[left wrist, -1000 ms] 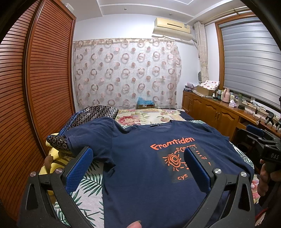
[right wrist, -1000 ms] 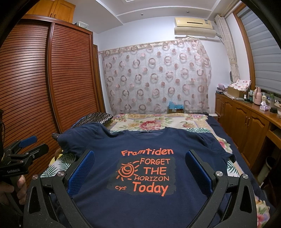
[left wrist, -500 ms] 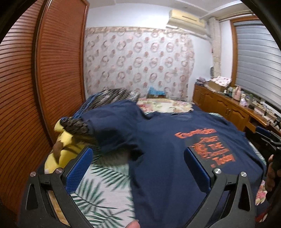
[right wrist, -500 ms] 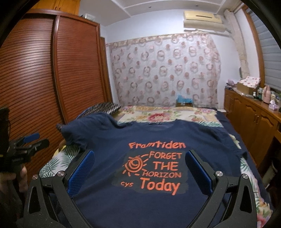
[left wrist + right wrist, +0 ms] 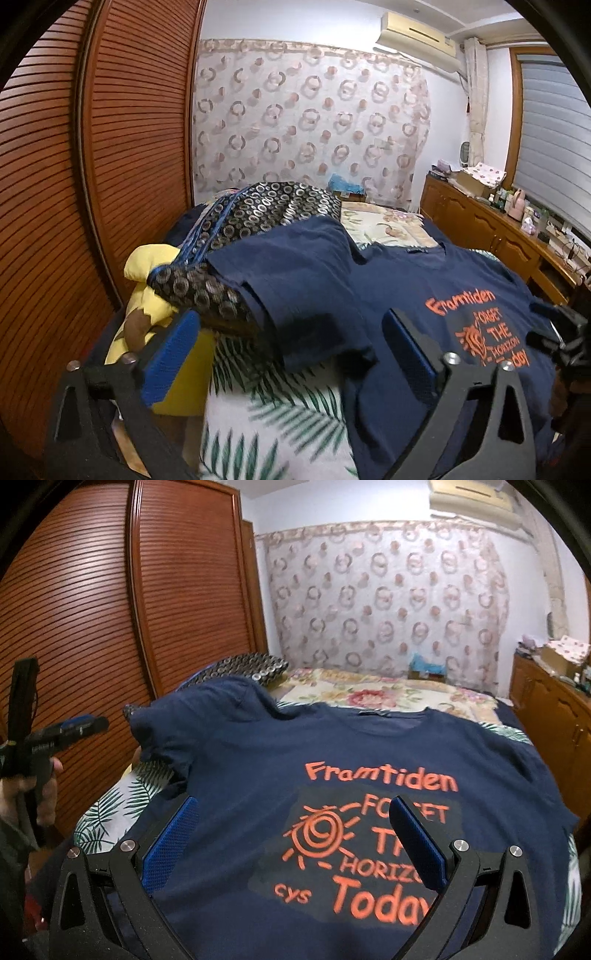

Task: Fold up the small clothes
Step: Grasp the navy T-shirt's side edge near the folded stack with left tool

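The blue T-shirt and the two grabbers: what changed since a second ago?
The left gripper swung toward the T-shirt's left sleeve; its jaws have just been closing a little, with nothing clamped between them. The right gripper moved closer over the print, open. The T-shirt stayed spread on the bed, untouched.

We see even, fairly dim indoor lighting in both views, with a cool cast on the white far wall. On the right, the window blind (image 5: 554, 144) appears pale grey and shows no direct glare. A soft sheen falls on the wardrobe slats (image 5: 85, 590) at the left. Shadows are weak; a faint one lies under the navy T-shirt (image 5: 258, 757) sleeve. Fisheye distortion bends the wardrobe and ceiling lines, and black vignetting fills all corners. We note motion blur on the leaf-print bedsheet (image 5: 273, 417) near the camera and slight softness on the curtain (image 5: 384, 602).
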Action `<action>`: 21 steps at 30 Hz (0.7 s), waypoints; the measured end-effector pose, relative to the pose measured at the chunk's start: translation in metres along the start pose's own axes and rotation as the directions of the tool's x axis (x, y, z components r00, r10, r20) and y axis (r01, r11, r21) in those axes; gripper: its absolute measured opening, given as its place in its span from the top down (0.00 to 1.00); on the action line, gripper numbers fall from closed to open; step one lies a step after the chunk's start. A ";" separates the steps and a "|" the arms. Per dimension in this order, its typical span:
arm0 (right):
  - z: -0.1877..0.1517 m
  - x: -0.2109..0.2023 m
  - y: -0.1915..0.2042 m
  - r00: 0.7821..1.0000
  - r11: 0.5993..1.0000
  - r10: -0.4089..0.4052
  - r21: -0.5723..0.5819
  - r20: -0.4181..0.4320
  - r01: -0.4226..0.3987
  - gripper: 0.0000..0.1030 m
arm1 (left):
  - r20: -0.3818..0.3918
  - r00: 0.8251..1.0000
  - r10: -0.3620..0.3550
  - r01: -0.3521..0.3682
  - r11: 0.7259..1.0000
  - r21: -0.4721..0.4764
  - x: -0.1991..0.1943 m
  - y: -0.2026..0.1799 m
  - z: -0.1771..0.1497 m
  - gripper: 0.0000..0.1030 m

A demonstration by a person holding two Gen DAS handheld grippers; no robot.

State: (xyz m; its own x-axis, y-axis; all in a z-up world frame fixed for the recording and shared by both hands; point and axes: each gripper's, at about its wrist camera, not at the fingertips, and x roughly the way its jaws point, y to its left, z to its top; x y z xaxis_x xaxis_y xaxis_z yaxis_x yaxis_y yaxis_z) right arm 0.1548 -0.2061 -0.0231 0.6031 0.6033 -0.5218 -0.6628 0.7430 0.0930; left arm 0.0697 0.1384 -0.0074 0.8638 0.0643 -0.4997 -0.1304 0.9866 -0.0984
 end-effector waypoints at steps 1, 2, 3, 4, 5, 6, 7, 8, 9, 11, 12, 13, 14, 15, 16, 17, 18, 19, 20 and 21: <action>0.003 0.006 -0.003 1.000 1.000 0.004 -0.004 -0.007 -0.004 0.00 | -0.010 1.000 0.002 -0.002 1.000 0.001 0.008 0.004 0.006 0.11; 0.007 0.011 -0.006 1.000 1.000 0.011 -0.008 -0.016 -0.011 0.00 | -0.015 1.000 0.002 -0.002 1.000 0.001 0.013 0.007 0.011 0.13; 0.013 0.020 -0.010 0.999 1.000 0.025 -0.011 -0.031 -0.025 0.00 | -0.021 1.000 0.000 0.000 1.000 -0.005 0.021 0.012 0.017 0.17; 0.014 0.025 -0.010 0.999 0.999 0.032 -0.014 -0.034 -0.032 0.00 | -0.029 1.000 0.000 0.000 1.000 -0.011 0.026 0.016 0.022 0.21; 0.017 0.029 -0.011 0.998 0.999 0.041 -0.018 -0.038 -0.042 0.00 | -0.038 0.999 0.000 -0.001 1.000 -0.018 0.032 0.020 0.026 0.23; 0.022 0.036 -0.013 0.998 0.998 0.053 -0.025 -0.045 -0.055 0.00 | -0.053 0.999 0.002 -0.004 1.000 -0.026 0.040 0.024 0.030 0.25; 0.023 0.038 -0.012 0.997 0.998 0.061 -0.030 -0.046 -0.062 0.00 | -0.060 0.998 0.003 -0.005 1.000 -0.028 0.044 0.026 0.032 0.25; 0.026 0.043 -0.013 0.997 0.997 0.067 -0.034 -0.049 -0.069 0.00 | -0.071 0.997 0.003 -0.005 1.000 -0.028 0.050 0.028 0.034 0.26; 0.032 0.049 -0.015 0.995 0.996 0.079 -0.038 -0.058 -0.081 0.00 | -0.083 0.997 0.006 -0.009 1.000 -0.029 0.056 0.030 0.035 0.30; 0.035 0.058 -0.019 0.994 0.995 0.093 -0.041 -0.065 -0.096 0.00 | -0.127 0.992 0.016 -0.021 0.999 -0.038 0.070 0.034 0.034 0.35; 0.038 0.062 -0.022 0.992 0.993 0.103 -0.042 -0.071 -0.106 0.00 | -0.152 0.988 0.021 -0.028 0.999 -0.046 0.076 0.036 0.033 0.35; 0.038 0.065 -0.023 0.992 0.993 0.107 -0.043 -0.070 -0.111 0.00 | -0.181 0.983 0.035 -0.046 0.997 -0.057 0.083 0.040 0.030 0.36; 0.039 0.069 -0.025 0.991 0.992 0.115 -0.044 -0.071 -0.118 0.00 | -0.208 0.977 0.051 -0.066 0.996 -0.067 0.090 0.043 0.025 0.36; 0.039 0.071 -0.026 0.990 0.991 0.121 -0.044 -0.072 -0.125 0.00 | -0.228 0.972 0.055 -0.073 0.995 -0.073 0.094 0.046 0.020 0.36; 0.039 0.074 -0.028 0.989 0.990 0.130 -0.045 -0.075 -0.134 0.00 | -0.244 0.969 0.048 -0.069 0.994 -0.079 0.098 0.048 0.018 0.36; 0.039 0.076 -0.029 0.988 0.989 0.136 -0.047 -0.079 -0.140 0.00 | -0.251 0.967 0.039 -0.062 0.994 -0.085 0.100 0.049 0.016 0.36; 0.038 0.077 -0.030 0.987 0.988 0.140 -0.050 -0.080 -0.144 0.00 | -0.254 0.967 0.032 -0.055 0.995 -0.087 0.100 0.049 0.014 0.36; 0.038 0.079 -0.032 0.987 0.988 0.142 -0.052 -0.081 -0.147 0.00 | -0.252 0.967 0.031 -0.054 0.995 -0.084 0.101 0.047 0.014 0.37; 0.038 0.080 -0.033 0.986 0.988 0.144 -0.051 -0.081 -0.148 0.00 | -0.246 0.969 0.029 -0.050 0.996 -0.079 0.099 0.045 0.015 0.39; 0.038 0.080 -0.038 0.986 0.987 0.147 -0.046 -0.080 -0.151 0.00 | -0.239 0.971 0.020 -0.040 0.996 -0.076 0.098 0.044 0.016 0.47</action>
State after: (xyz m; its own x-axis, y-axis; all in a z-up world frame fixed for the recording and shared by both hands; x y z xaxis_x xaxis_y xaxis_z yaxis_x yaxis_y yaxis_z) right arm 0.2448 -0.1749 -0.0361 0.4614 0.6809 -0.5687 -0.7662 0.6290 0.1314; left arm 0.1562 0.1907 -0.0473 0.7194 0.0464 -0.6930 -0.2013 0.9689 -0.1440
